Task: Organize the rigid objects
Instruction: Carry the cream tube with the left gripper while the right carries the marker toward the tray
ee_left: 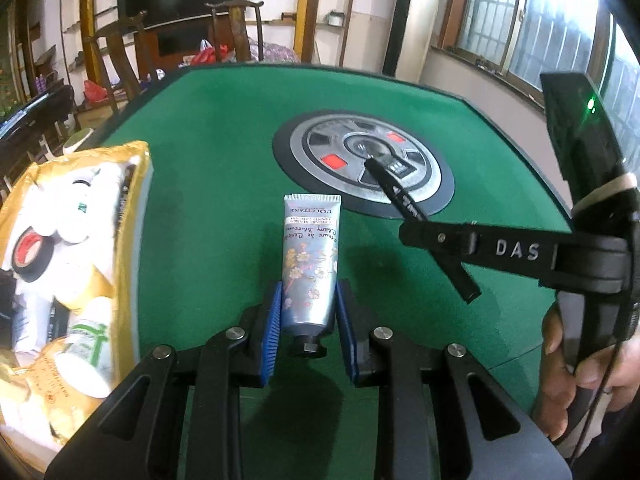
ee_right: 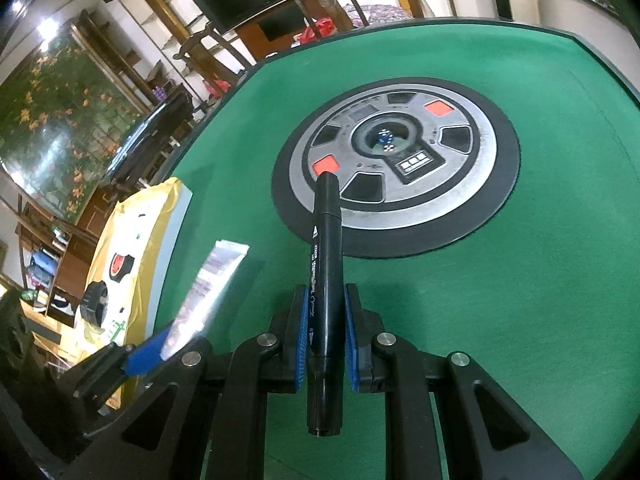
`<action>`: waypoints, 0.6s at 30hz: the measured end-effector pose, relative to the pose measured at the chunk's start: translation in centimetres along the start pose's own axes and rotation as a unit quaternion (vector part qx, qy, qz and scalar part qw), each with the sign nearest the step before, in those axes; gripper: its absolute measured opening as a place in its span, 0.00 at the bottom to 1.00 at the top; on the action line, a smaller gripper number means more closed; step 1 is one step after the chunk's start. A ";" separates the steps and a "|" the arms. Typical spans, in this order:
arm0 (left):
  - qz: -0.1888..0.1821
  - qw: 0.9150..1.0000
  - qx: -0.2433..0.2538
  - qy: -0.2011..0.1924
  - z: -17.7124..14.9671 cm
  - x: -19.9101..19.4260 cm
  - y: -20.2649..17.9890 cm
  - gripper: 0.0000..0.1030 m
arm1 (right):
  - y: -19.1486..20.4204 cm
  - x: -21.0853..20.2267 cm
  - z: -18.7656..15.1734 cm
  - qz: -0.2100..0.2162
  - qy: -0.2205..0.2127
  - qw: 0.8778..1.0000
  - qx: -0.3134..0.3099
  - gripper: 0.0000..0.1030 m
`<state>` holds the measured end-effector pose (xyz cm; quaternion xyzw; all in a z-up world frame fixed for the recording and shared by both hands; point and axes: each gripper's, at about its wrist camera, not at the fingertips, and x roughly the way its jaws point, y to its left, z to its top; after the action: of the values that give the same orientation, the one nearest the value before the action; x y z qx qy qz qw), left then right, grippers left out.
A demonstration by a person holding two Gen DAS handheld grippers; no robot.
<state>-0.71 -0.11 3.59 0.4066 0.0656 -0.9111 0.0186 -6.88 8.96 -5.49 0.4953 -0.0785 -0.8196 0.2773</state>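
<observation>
My left gripper (ee_left: 308, 300) is shut on a pale blue flowered hand-cream tube (ee_left: 310, 264), black cap toward the camera, crimped end pointing away, held above the green table (ee_left: 208, 140). My right gripper (ee_right: 327, 320) is shut on a black marker (ee_right: 326, 280) that points toward the table's centre. In the left wrist view the right gripper (ee_left: 416, 232) comes in from the right with the marker (ee_left: 400, 196) crossing it. In the right wrist view the tube (ee_right: 208, 284) shows blurred at lower left, in the left gripper's blue pads (ee_right: 146, 354).
A gold-rimmed box (ee_left: 136, 208) at the table's left edge holds a black tape roll with a red core (ee_left: 32, 252), white tubes and jars. A round silver-and-black control disc (ee_left: 364, 164) with red buttons sits mid-table. A hand (ee_left: 588, 372) grips the right tool. Chairs stand beyond.
</observation>
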 end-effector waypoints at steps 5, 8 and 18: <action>-0.001 1.000 -0.012 -0.025 0.5 -2.1 1.4 0.23 | 0.6 -0.5 -0.1 0.016 -0.008 1.000 -0.006 0.14; 0.001 0.999 -0.025 -0.040 0.7 -3.1 2.6 0.23 | 1.4 -0.5 -0.4 0.023 -0.011 1.000 -0.015 0.14; 0.033 0.993 -0.086 -0.067 0.5 -5.5 9.8 0.23 | 4.6 -0.4 -1.4 0.075 0.001 0.996 -0.038 0.14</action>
<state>3.50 -9.99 6.98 0.3433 0.1286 -0.9262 0.0881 -3.78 5.48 -4.06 0.4782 -0.0837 -0.7984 0.3562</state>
